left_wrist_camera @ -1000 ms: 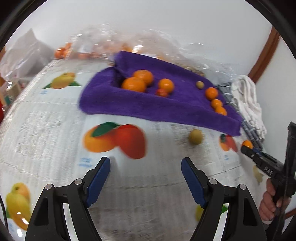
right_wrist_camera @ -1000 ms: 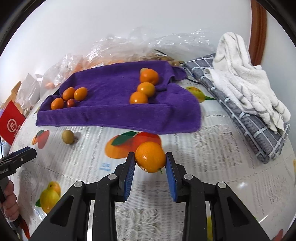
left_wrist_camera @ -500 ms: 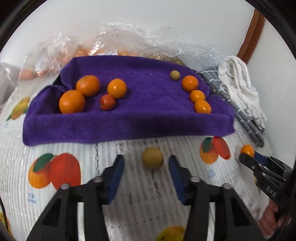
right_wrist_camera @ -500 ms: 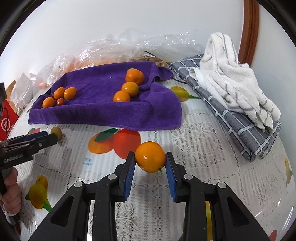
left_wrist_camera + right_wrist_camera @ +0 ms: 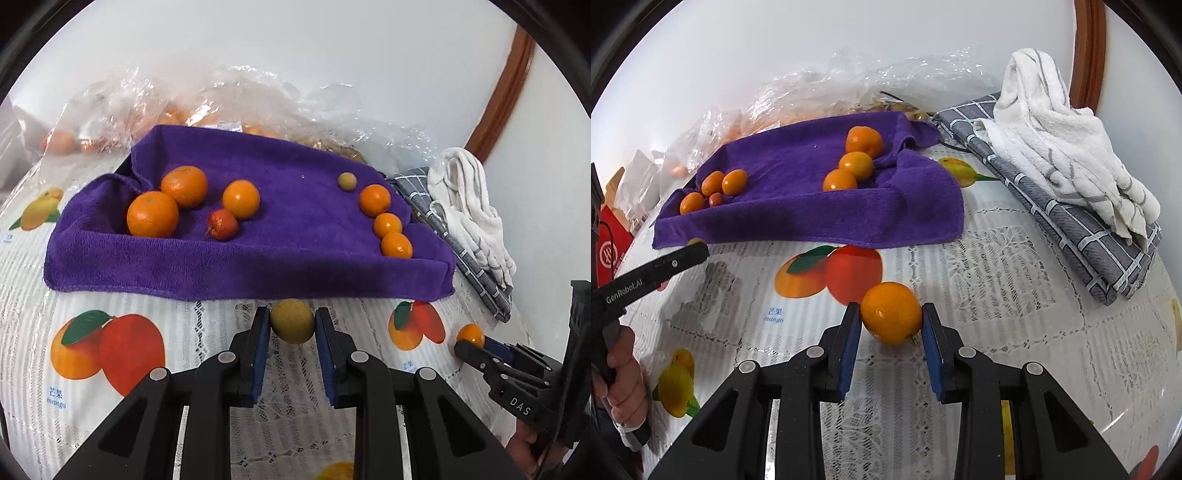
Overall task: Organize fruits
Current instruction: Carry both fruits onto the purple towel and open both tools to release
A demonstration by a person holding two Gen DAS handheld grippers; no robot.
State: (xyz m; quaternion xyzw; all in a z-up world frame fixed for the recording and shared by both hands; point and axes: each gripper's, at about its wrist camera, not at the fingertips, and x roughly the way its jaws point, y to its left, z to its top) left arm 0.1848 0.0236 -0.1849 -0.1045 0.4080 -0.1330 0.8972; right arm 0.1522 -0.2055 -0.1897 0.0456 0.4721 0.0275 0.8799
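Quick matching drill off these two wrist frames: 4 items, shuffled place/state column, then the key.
Items
1. yellow-green fruit
2. orange
3. small red fruit
4. white towel

States
A. lying on the grey checked cloth
B. between the fingers of the right hand-held gripper
C. on the purple towel, beside oranges
D. between the fingers of the left hand-held gripper

Pairs: 1-D, 2-B, 3-C, 4-A
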